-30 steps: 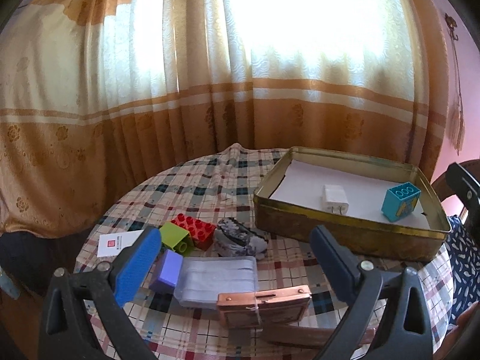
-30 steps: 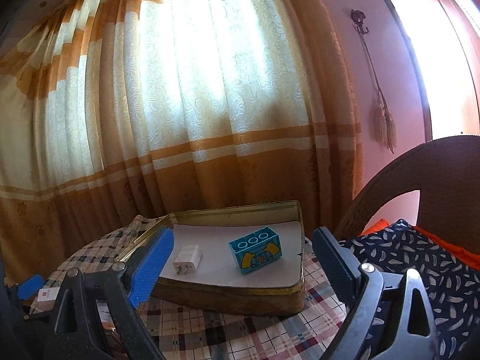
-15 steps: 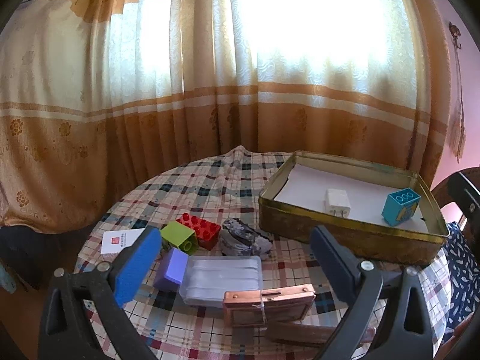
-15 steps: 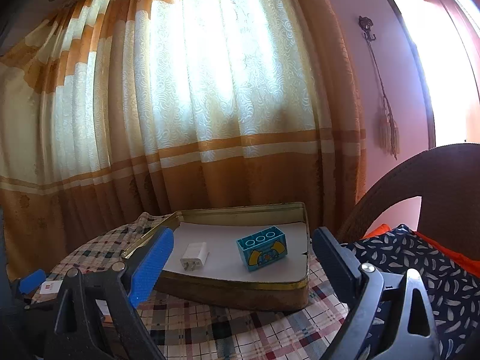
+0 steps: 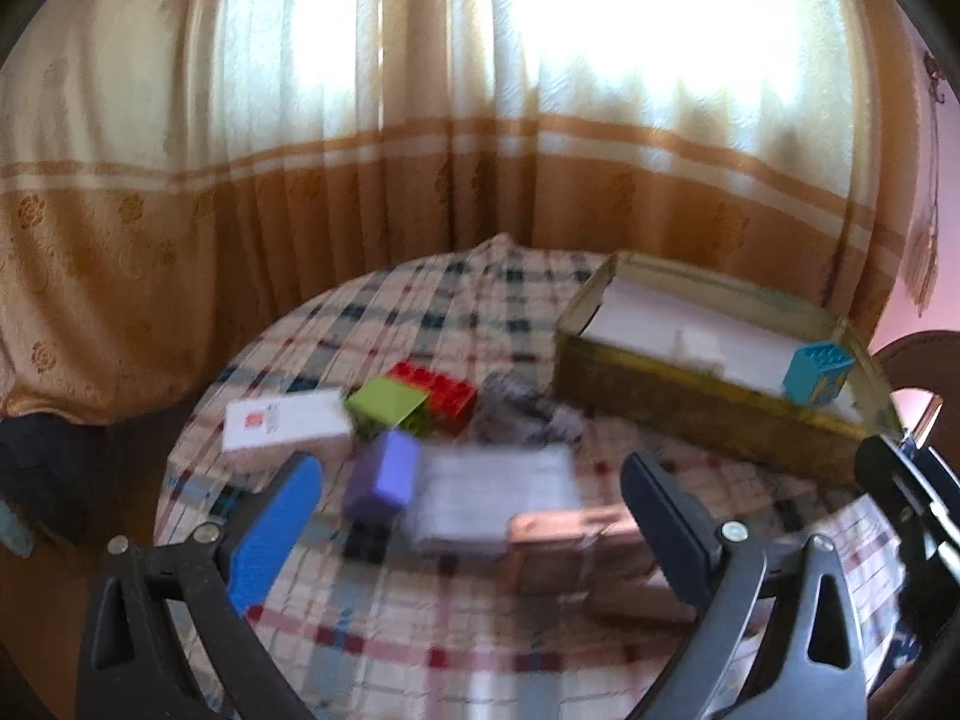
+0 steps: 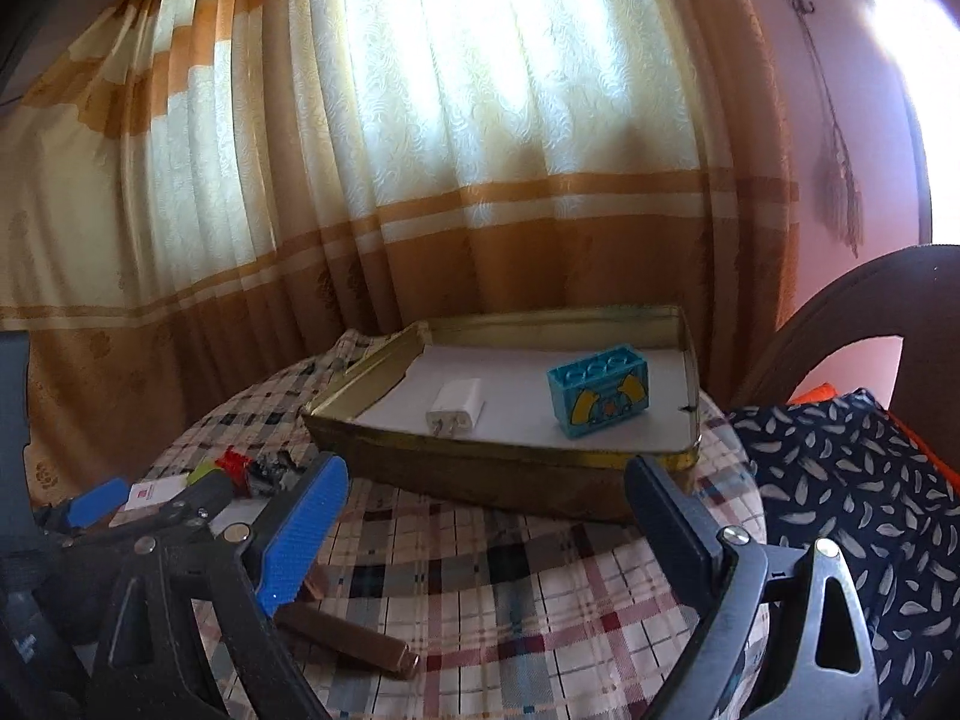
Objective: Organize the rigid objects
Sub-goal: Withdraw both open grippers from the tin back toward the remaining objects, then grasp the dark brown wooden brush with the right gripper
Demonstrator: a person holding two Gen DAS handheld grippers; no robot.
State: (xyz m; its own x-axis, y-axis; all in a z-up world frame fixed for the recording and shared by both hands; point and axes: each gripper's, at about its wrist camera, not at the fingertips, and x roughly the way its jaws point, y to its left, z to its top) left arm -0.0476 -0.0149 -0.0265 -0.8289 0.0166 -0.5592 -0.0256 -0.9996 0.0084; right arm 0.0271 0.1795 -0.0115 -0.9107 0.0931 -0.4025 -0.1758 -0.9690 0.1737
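A gold tin tray point(image 6: 480, 480) holds a white charger plug point(image 6: 455, 414) and a blue toy brick point(image 6: 597, 399) on white paper. My right gripper point(image 6: 486, 474) hovers open and unloaded just in front of the tray's near wall. My left gripper point(image 5: 468, 474) is open over the loose pile, touching nothing; its view is blurred. The pile holds a red brick point(image 5: 441, 387), a green brick point(image 5: 390, 405), a purple block point(image 5: 387, 474), a pale flat case point(image 5: 495, 489), a copper box point(image 5: 570, 546) and a grey crumpled lump point(image 5: 528, 414).
A white card box point(image 5: 282, 426) lies left of the bricks. A brown bar point(image 6: 348, 639) rests on the checked cloth near me. A dark chair point(image 6: 840, 330) with a patterned cushion point(image 6: 852, 492) stands right of the round table. Curtains hang close behind.
The right gripper has come closer to the tray, which now looks larger. The left view has shifted and blurred, with the pile sitting higher in frame. Both grippers stay open.
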